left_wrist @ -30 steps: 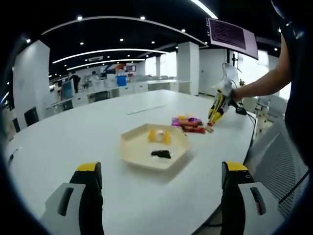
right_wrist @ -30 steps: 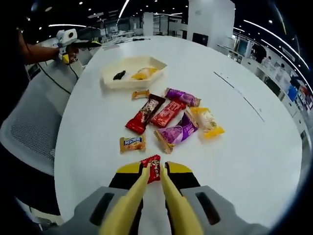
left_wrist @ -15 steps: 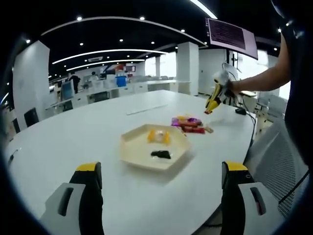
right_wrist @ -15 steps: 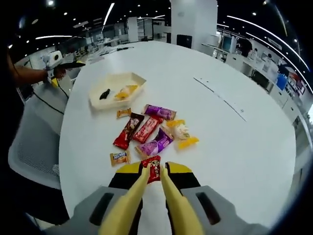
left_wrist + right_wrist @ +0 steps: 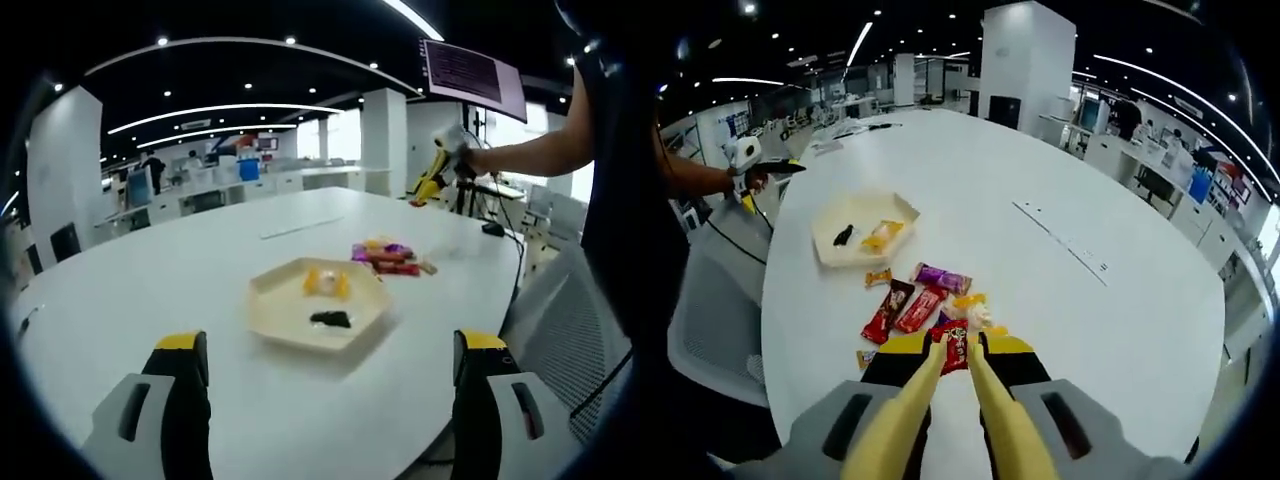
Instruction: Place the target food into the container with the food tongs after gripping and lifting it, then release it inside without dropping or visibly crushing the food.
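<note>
I have raised my yellow food tongs (image 5: 958, 372) higher above the white table (image 5: 1120, 290); they are clenched on a red candy packet (image 5: 955, 346). Far below and ahead sits the cream hexagonal tray (image 5: 830, 225).

In the right gripper view, the right gripper (image 5: 956, 352) rises from the bottom edge, its yellow tongs closed together at the tips with a red wrapped candy (image 5: 954, 346) pinched between them. In the left gripper view, the left gripper (image 5: 325, 385) has its two jaws spread wide apart with nothing between them. That same view catches the right gripper raised at upper right, held by the person's hand (image 5: 478, 160), the bare forearm (image 5: 535, 155) reaching in from the right edge.
</note>
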